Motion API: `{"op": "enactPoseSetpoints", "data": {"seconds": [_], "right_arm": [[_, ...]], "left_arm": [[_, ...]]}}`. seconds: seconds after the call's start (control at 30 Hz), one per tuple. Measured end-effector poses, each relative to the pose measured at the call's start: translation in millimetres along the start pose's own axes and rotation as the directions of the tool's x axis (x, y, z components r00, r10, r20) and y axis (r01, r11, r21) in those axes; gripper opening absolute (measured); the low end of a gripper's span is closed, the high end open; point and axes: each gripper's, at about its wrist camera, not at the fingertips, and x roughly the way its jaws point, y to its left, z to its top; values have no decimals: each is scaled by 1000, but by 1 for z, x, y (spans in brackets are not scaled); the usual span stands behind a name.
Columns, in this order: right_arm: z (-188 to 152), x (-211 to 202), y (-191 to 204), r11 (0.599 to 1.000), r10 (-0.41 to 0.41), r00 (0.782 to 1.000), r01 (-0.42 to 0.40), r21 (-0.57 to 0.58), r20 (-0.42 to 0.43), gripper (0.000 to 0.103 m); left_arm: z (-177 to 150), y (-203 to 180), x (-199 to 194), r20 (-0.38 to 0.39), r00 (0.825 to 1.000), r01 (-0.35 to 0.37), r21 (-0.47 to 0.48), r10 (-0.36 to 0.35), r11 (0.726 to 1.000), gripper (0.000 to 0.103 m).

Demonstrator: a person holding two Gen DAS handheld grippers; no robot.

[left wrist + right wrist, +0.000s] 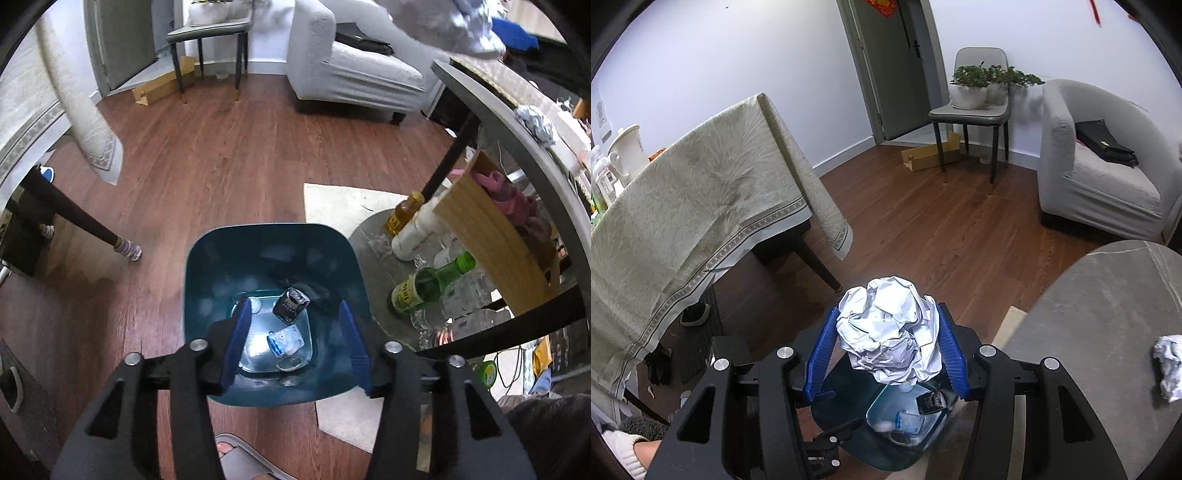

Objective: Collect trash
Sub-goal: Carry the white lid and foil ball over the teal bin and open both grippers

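The right tool (888, 341) clamps a large crumpled ball of white paper (890, 328) between its blue fingers (822, 349), holding it directly above the open mouth of a dark teal bin (846, 435) that stands on the wood floor (923, 221). The left tool (295, 343) hangs over the same bin (207, 273), fingers spread apart and gripping nothing. Inside, on the bin's glossy bottom, lie a small dark carton (290, 302), a clear wrapper with a blue strip (284, 341) and a ring-shaped scrap (290, 363). A second, smaller paper wad (1169, 360) rests on the grey round table (1089, 314) to the right, well apart from the held ball. On the lower shelf (369, 236) beside the bin, a green glass bottle (428, 286) lies tilted among clear plastic bottles (465, 291), near a white bottle (415, 230) and an amber one (404, 212).
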Motion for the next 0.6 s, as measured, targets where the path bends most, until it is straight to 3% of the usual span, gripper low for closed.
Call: {"op": "enactPoseSetpoints", "data": {"seconds": [0.4, 0.6], "right_arm": [[-4, 44, 34, 1000, -1, 997, -1, -31, -78, 54], [-11, 68, 46, 998, -21, 991, 13, -54, -131, 54]], "left_arm": [[1, 53, -44, 91, 994, -52, -96, 61, 994, 69], [2, 73, -72, 150, 982, -97, -120, 115, 988, 70]]}}
